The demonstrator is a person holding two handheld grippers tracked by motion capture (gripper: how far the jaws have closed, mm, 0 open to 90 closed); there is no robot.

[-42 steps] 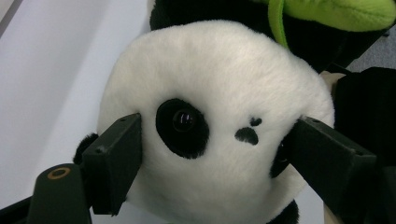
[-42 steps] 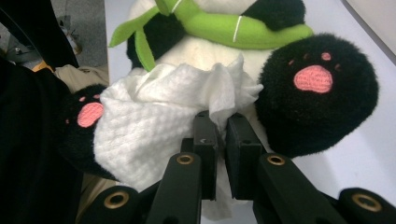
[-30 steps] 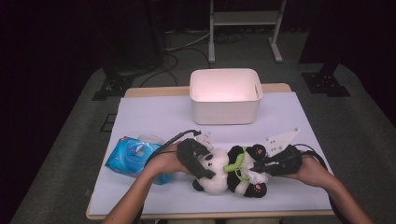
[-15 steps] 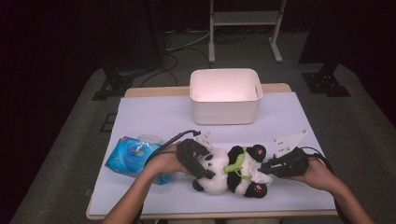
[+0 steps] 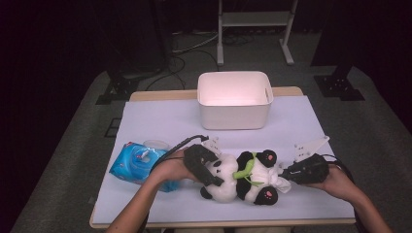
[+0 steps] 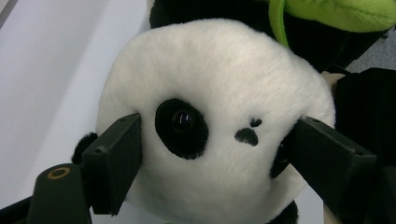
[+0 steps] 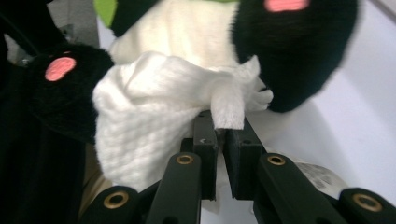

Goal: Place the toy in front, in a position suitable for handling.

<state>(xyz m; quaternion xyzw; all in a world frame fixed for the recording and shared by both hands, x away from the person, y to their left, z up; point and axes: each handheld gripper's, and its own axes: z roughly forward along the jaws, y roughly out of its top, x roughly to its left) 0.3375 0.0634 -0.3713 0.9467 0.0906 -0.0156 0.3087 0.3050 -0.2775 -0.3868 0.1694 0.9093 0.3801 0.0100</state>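
Left gripper point(image 6: 210, 154): fingers wide, clamped on plush panda's point(image 6: 215, 121) head | right gripper point(image 7: 223, 128): fingers pinched shut on white wipe point(image 7: 154, 121) against its feet | panda soft, light; head squashed easily.

No readable text, label, brand, number or sign appears anywhere. The blue plastic wipes packet point(image 5: 141, 164) at the lower left of the high view carries printing too small and blurred to make out, and the white rectangular plastic bin point(image 5: 234, 99) at upper centre shows plain walls.
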